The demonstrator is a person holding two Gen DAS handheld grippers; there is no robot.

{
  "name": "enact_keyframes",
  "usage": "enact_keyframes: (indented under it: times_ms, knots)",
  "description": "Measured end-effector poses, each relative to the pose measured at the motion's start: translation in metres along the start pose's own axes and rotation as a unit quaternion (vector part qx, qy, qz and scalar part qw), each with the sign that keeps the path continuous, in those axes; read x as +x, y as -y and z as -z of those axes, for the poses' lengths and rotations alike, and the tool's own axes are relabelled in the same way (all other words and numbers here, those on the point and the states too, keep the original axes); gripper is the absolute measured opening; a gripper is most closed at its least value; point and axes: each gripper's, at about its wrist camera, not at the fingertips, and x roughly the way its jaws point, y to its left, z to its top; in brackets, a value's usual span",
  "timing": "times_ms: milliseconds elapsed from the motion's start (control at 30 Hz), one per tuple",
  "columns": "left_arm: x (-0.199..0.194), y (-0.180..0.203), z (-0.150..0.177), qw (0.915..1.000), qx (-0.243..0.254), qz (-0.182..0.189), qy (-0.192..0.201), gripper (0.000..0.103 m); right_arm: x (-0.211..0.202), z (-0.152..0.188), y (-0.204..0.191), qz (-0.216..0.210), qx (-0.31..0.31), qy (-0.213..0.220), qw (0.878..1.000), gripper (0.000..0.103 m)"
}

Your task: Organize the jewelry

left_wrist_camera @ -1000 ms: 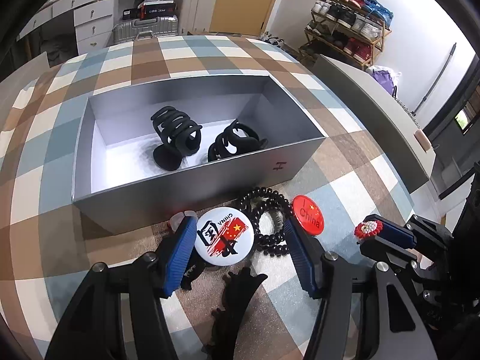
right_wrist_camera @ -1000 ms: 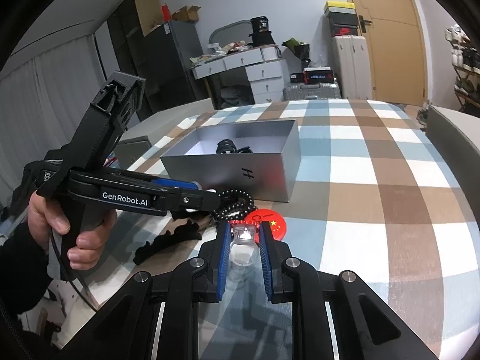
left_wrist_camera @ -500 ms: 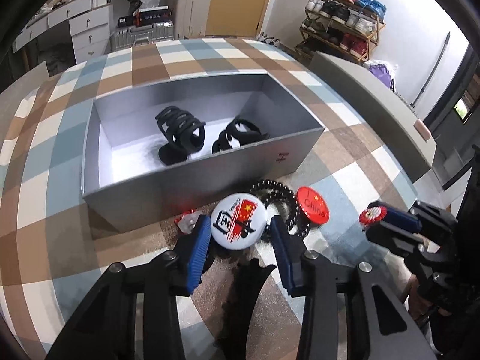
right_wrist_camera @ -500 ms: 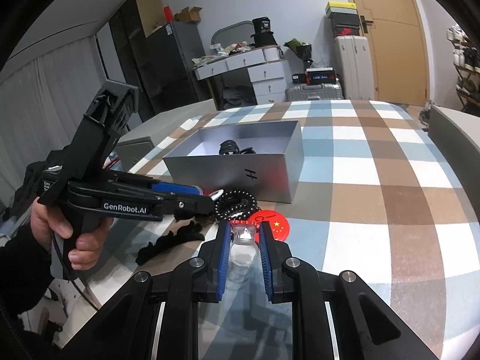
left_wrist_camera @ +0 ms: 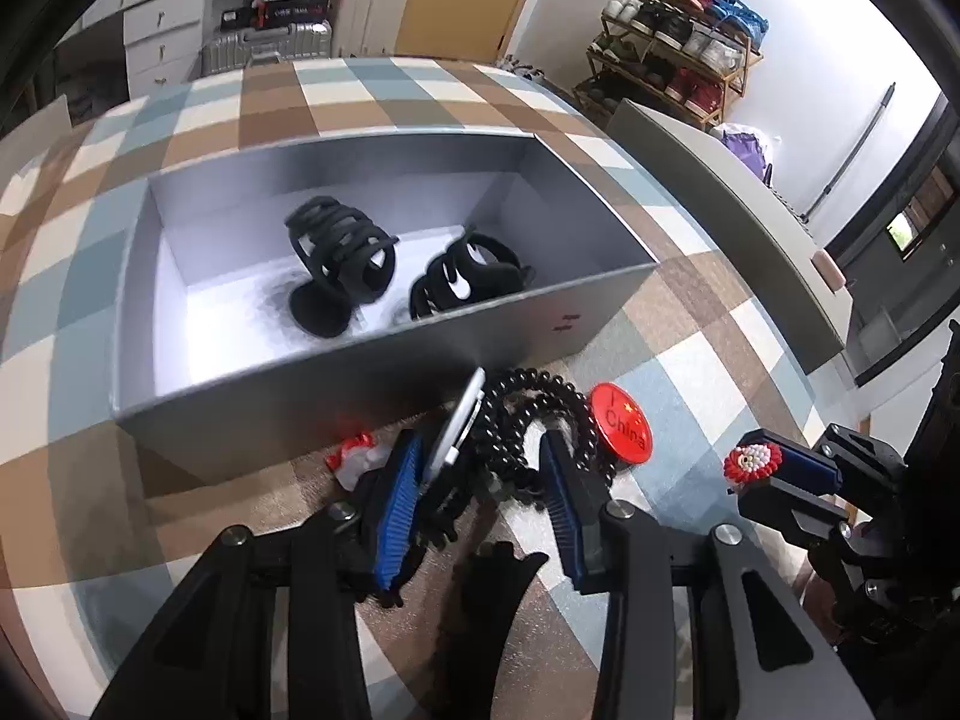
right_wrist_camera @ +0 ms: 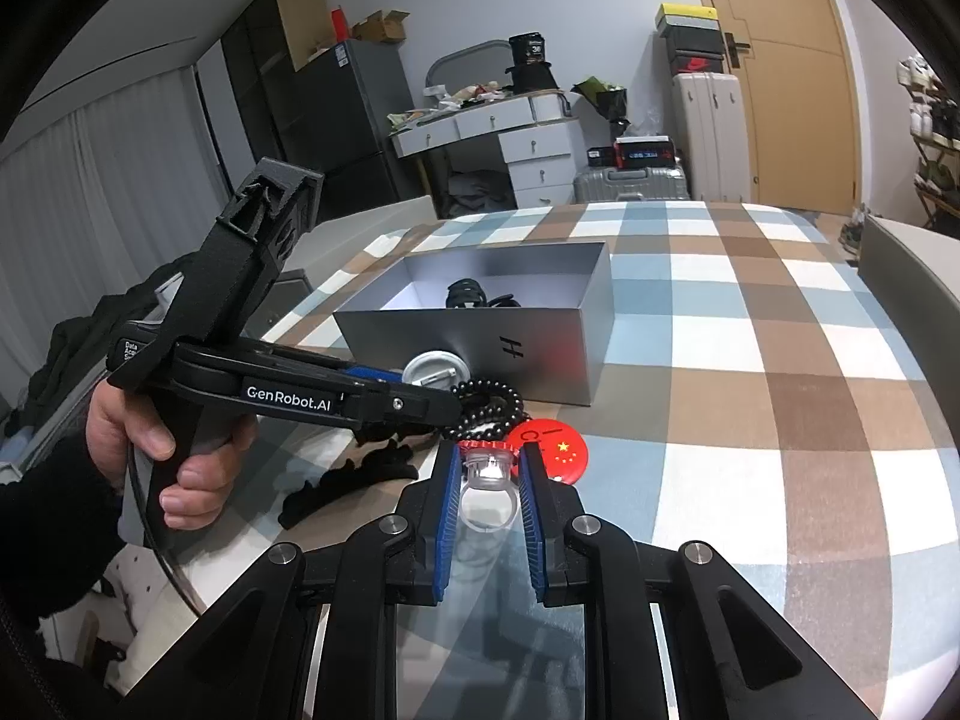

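A silver box [left_wrist_camera: 336, 384] on the checked table holds two black hair claws [left_wrist_camera: 342, 252] [left_wrist_camera: 468, 282]. My left gripper [left_wrist_camera: 480, 468] is open just in front of the box. A round white badge [left_wrist_camera: 456, 426] stands tipped on edge against its left finger. A black bead bracelet [left_wrist_camera: 540, 414] lies between the fingers, with a red "I China" badge [left_wrist_camera: 621, 423] to its right. My right gripper [right_wrist_camera: 489, 468] is shut on a clear ring with a red and white top [right_wrist_camera: 489, 468], held above the table; the ring top also shows in the left wrist view [left_wrist_camera: 750, 462].
A small red and white piece [left_wrist_camera: 354, 459] lies left of the left gripper. A black hair clip [right_wrist_camera: 354, 480] lies on the table below the left gripper. A grey sofa back [left_wrist_camera: 750, 222] runs along the table's right side.
The left gripper moved forward toward the box. The white badge went from lying flat between its fingers to standing on edge against the left finger. The right gripper held still with the ring.
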Motion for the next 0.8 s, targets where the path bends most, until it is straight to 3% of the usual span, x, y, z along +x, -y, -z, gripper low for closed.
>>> enact_keyframes:
  times_ms: [200, 267, 467, 600, 800]
  knots:
    - [-0.004, -0.003, -0.002, 0.9999, -0.005, 0.004, 0.015, 0.03, 0.0, 0.0, -0.001, -0.004, 0.0, -0.002, 1.0, 0.019]
    - [-0.001, -0.004, -0.002, 0.9999, -0.004, 0.001, 0.012, 0.015, -0.001, 0.0, -0.001, -0.004, 0.0, -0.001, 1.0, 0.019]
    - [-0.006, 0.0, -0.002, 0.9997, 0.007, -0.008, 0.022, 0.006, 0.0, -0.001, -0.003, -0.005, -0.003, -0.002, 1.0, 0.019]
    - [-0.016, 0.011, 0.002, 0.9979, 0.029, -0.042, 0.039, 0.003, 0.001, -0.003, -0.003, -0.006, -0.003, -0.002, 1.0, 0.019]
    - [-0.043, 0.019, 0.008, 0.994, 0.044, -0.06, 0.079, 0.003, -0.001, -0.01, -0.005, -0.013, -0.005, 0.005, 1.0, 0.019]
